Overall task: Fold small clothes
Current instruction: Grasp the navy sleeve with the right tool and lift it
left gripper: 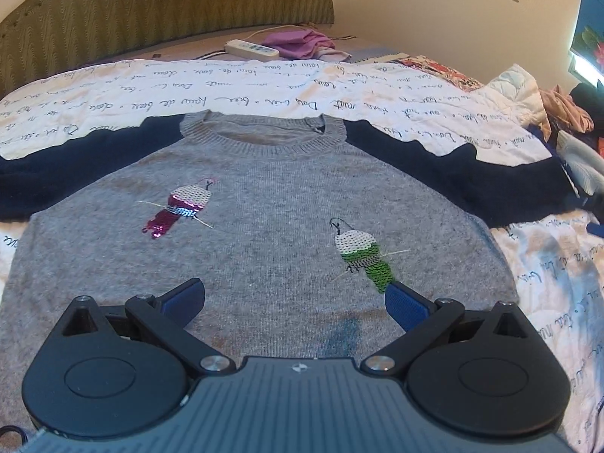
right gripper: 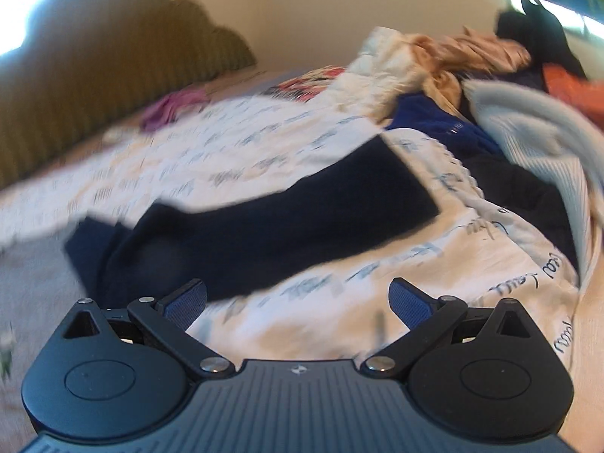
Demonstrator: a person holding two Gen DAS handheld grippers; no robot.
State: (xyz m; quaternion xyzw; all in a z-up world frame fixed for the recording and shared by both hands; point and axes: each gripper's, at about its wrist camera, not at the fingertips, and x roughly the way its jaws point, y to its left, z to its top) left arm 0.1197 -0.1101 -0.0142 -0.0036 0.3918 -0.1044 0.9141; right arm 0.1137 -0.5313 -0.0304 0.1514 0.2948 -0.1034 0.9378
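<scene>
A small grey knit sweater (left gripper: 264, 234) with navy sleeves lies flat, front up, on a white script-printed quilt (left gripper: 234, 87). A magenta sequin bird (left gripper: 181, 207) sits at 10 o'clock on its chest, a green sequin bird (left gripper: 362, 256) at 3 o'clock. The collar points to 12 o'clock; the sleeves spread from 9 to 3. The left gripper (left gripper: 294, 294) hovers over the hem, fingers wide apart, holding nothing. The right gripper (right gripper: 298, 298) hangs above the quilt near the sleeve (right gripper: 271, 219), equally wide, empty; that view is blurred.
</scene>
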